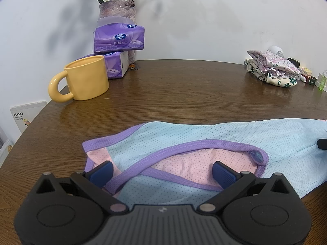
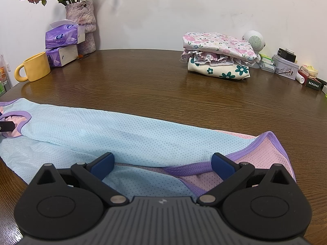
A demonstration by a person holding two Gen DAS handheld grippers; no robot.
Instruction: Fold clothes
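Observation:
A light blue mesh garment (image 1: 204,134) with purple trim and pink lining lies flat along the near edge of the brown table. My left gripper (image 1: 162,170) hovers open over its purple-edged armhole end, the blue pads (image 1: 102,171) spread wide on either side of the trim. In the right wrist view the same garment (image 2: 114,134) stretches leftward, and my right gripper (image 2: 162,164) stands open over its other end, where pink fabric and a purple hem show. Neither gripper holds cloth. A tip of the left gripper shows at the far left of the right wrist view.
A stack of folded floral clothes (image 2: 219,55) sits at the back right. A yellow mug (image 1: 81,78), two purple tissue packs (image 1: 118,38) and a vase of dried roses (image 1: 117,10) stand at the back left. Small boxes and a white speaker (image 2: 253,39) crowd the right edge.

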